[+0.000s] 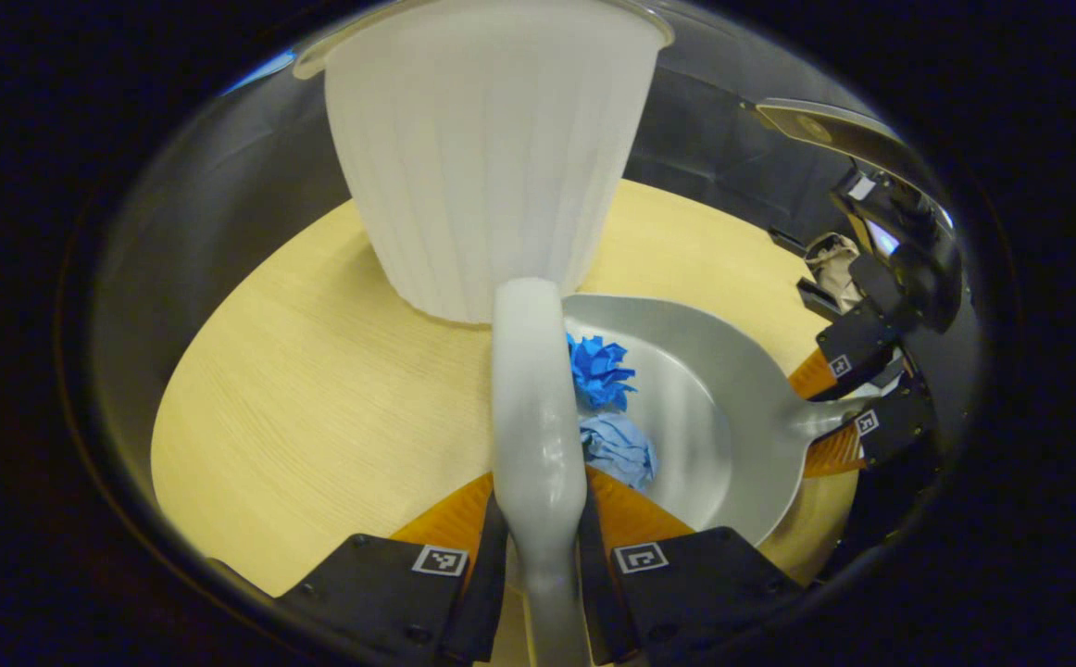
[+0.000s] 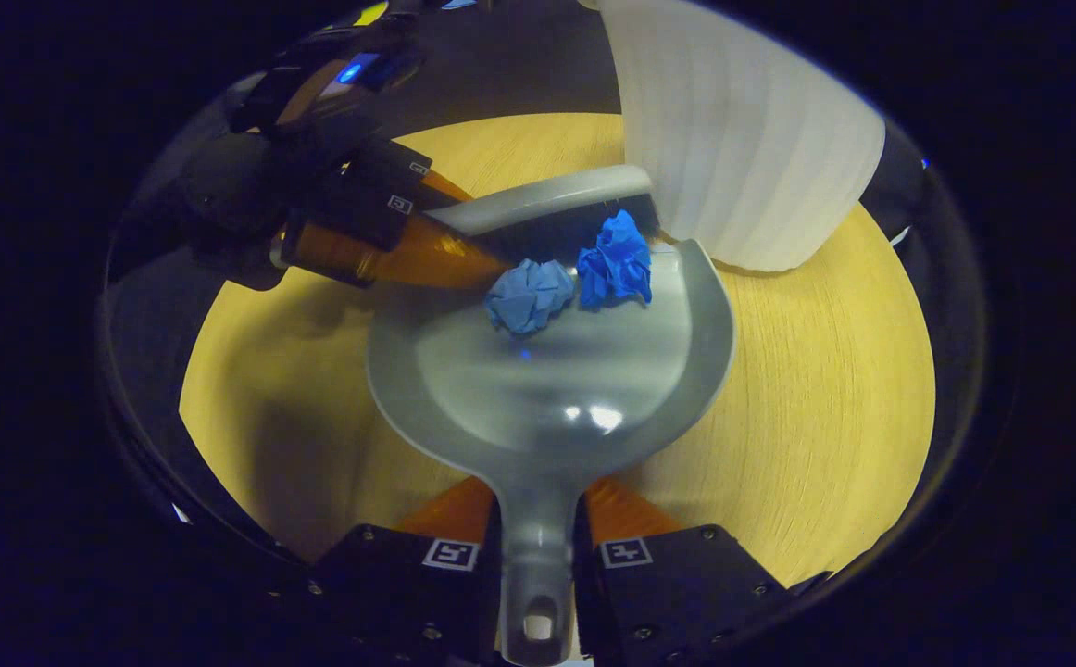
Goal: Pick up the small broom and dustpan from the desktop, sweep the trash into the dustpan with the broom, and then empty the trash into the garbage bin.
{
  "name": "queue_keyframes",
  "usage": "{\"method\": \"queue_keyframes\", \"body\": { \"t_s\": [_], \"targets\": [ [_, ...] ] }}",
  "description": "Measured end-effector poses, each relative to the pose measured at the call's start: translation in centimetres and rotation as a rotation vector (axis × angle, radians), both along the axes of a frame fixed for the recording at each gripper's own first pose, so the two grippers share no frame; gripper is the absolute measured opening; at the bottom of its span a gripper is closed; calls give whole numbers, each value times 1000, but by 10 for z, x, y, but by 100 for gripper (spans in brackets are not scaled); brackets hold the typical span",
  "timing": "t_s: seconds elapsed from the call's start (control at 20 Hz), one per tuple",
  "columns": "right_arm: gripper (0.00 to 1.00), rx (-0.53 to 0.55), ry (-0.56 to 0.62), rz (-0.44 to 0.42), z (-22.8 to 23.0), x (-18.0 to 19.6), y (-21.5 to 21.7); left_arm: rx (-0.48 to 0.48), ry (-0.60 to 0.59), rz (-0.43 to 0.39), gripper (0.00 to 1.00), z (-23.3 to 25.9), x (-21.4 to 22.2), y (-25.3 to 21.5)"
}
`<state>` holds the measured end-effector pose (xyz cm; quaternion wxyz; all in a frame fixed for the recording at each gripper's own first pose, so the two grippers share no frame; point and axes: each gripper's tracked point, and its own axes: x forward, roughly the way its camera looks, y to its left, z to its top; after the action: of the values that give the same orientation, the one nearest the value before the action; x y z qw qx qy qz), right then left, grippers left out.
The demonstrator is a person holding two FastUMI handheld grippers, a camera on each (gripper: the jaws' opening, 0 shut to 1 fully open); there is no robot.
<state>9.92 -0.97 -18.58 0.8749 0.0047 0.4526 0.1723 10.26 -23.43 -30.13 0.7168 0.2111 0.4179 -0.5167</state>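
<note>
In the left gripper view, the left tongs sit at the bottom centre of the frame, clamped on the pale grey handle of the broom, which runs straight up the middle from between the two fingers. Just right of that handle lies the grey dustpan, flat on the wooden table, and in its bowl rest two paper wads: a bright blue wad above and a pale blue wad below, both touching or nearly touching the handle's right edge. At the right of the frame the right tongs grip the dustpan's narrow stem from both sides. The white ribbed garbage bin stands upright at top centre, right behind the broom and dustpan; its inside is hidden from this angle. In the right gripper view, the right tongs are at the bottom centre, closed on the dustpan handle, with the pan spreading up the frame from them. The pale blue wad and bright blue wad lie side by side at the pan's far lip. The broom crosses just behind them, its dark bristles seemingly against the wads, though shadow blurs that contact. The left tongs hold the broom from the upper left. The garbage bin fills the upper right, just beside the pan's far right corner.
</note>
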Motion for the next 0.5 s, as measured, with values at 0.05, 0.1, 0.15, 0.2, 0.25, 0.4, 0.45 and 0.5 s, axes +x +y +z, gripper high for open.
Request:
{"method": "queue_keyframes", "body": {
  "t_s": [0.05,0.1,0.15,0.2,0.25,0.4,0.45,0.5],
  "targets": [
    [33,3,-4,-4,-1,5,2,-6,10,-5,43,1,-5,-2],
    [33,4,-9,-7,-1,12,4,-12,18,-5,41,3,-8,-3],
    [33,4,-12,-11,-5,19,5,-17,21,0,41,4,-11,-4],
    [33,2,-14,-16,-8,24,6,-19,17,10,43,6,-10,-3],
    [33,-2,-17,-21,-13,23,3,-19,9,24,41,8,-7,-3],
    [33,-5,-20,-37,-25,25,-5,-30,-23,83,45,16,6,6],
    [33,-5,-19,-44,-29,24,-7,-38,-33,104,41,19,10,9],
    [33,-7,-21,-50,-31,24,-11,-43,-48,126,41,23,15,13]
  ]
}}
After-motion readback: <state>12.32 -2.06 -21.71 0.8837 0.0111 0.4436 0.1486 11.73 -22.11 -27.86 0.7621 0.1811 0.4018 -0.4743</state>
